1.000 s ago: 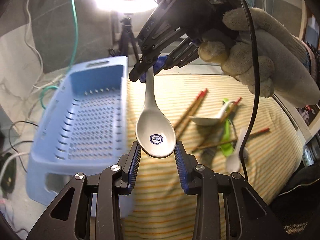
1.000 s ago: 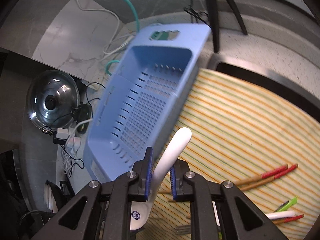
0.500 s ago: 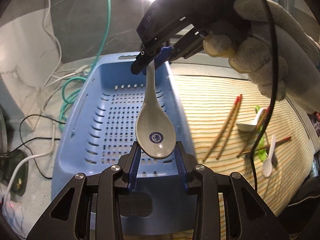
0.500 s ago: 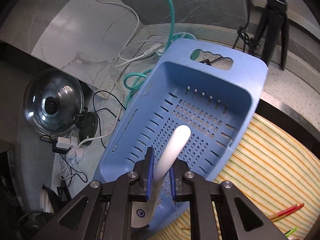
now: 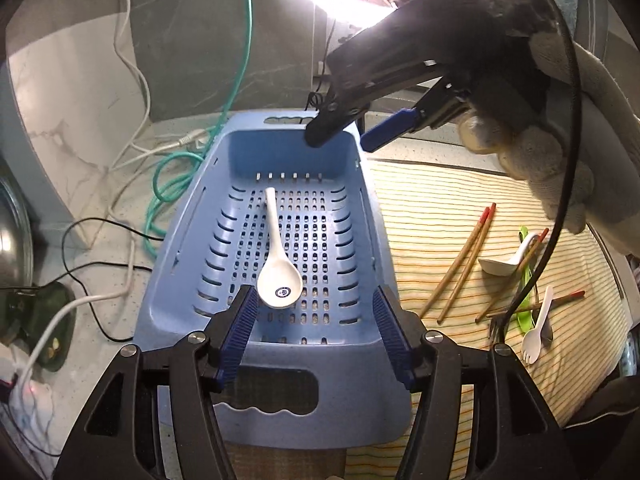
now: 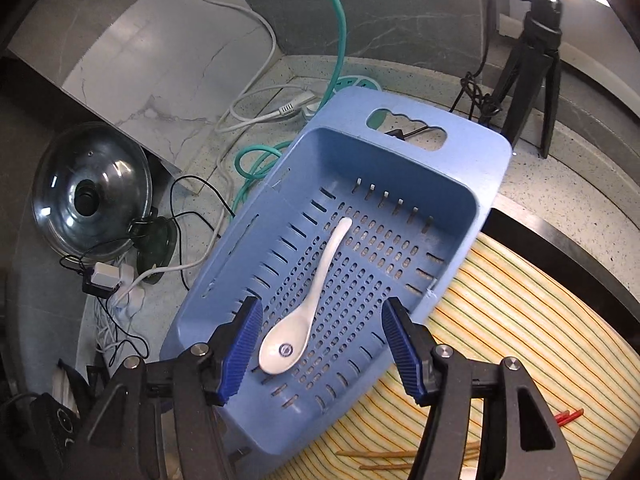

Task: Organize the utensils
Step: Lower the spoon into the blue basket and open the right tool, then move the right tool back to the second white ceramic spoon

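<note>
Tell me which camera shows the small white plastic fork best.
The left wrist view. The white plastic fork lies in full on the striped mat, beside the chopsticks. The right wrist view does not show it: only the mat's near part and some chopstick ends appear there.

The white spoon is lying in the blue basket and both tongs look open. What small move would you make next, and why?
Probably swing the right tongs back toward the striped mat. The white spoon lies loose in the blue basket, both tongs have just been opening with nothing between them, and chopsticks, another spoon and a small white fork still wait on the mat.
</note>
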The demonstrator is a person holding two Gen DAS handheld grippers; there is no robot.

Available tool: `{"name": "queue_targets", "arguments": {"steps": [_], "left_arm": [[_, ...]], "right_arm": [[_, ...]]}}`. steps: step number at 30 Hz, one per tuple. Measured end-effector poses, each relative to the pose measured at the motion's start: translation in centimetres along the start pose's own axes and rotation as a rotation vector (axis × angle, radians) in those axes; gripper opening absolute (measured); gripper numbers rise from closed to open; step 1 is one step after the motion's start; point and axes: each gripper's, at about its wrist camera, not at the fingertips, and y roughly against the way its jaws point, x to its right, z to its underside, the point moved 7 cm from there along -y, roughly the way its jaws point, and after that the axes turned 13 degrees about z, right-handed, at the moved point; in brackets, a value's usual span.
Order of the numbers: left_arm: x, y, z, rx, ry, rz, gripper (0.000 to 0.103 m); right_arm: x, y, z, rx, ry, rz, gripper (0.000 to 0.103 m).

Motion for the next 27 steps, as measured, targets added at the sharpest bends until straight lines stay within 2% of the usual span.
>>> {"name": "queue_targets", "arguments": {"steps": [4,15,18,22,27], "left_arm": [[1.0,0.5,-0.2,0.016,-0.029,-0.011,0.059],[5.5,1.5,-1.1,0.034,-0.11,0.042,0.059],[6.9,1.3,-1.0,0.029,-0.131,0.061,0.059],[8.5,0.8,-0.6,0.012,-0.144,0.096,0.059],[11.0,0.0,0.2,-0.015,-0.173,0.148,0.059]], "right_arm": [[1.5,2.5,0.9,0.035,-0.017,0.005,0.058],[7.0,8.2,4.7,0.114,-0.066,0.015,0.058],[9.1,9.7,6.3,0.139,-0.089,0.028,0.058],[12.0,11.4,9.3,0.158,-0.161,-0.002,0.058],[15.4,12.8,13.3,0.162,-0.202,0.039,0.058]]}}
